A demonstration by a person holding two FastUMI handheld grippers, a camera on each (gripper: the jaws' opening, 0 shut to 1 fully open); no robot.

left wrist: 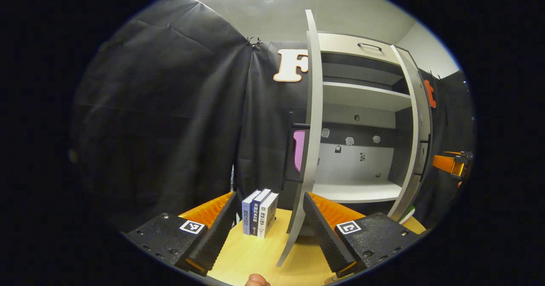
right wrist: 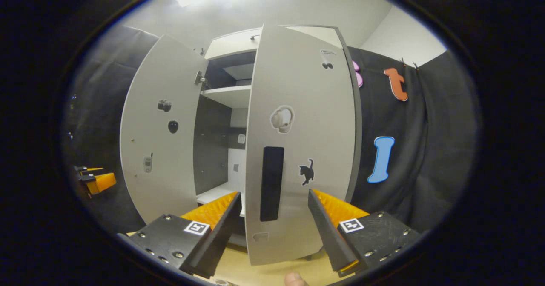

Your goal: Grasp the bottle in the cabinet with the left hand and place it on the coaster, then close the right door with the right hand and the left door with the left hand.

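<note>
My left gripper point(left wrist: 270, 195) is open, and the left cabinet door point(left wrist: 314, 107) stands edge-on between its fingers, close to the right finger. Past the door, the cabinet point(left wrist: 362, 96) is open with bare white shelves. The right door point(left wrist: 419, 128) hangs ajar on the far side. A small white and green thing point(left wrist: 407, 214) peeks out at its foot, too little of it to name. My right gripper point(right wrist: 274, 193) is open in front of the right door point(right wrist: 298, 128), its fingers on either side of the black handle point(right wrist: 272, 184). The left door point(right wrist: 162, 141) stands wide open.
Three books point(left wrist: 259, 213) stand upright on the wooden table point(left wrist: 255, 256), left of the left door. The other gripper shows far off at the right point(left wrist: 451, 164) and at the left point(right wrist: 96, 179). Black cloth walls surround the cabinet.
</note>
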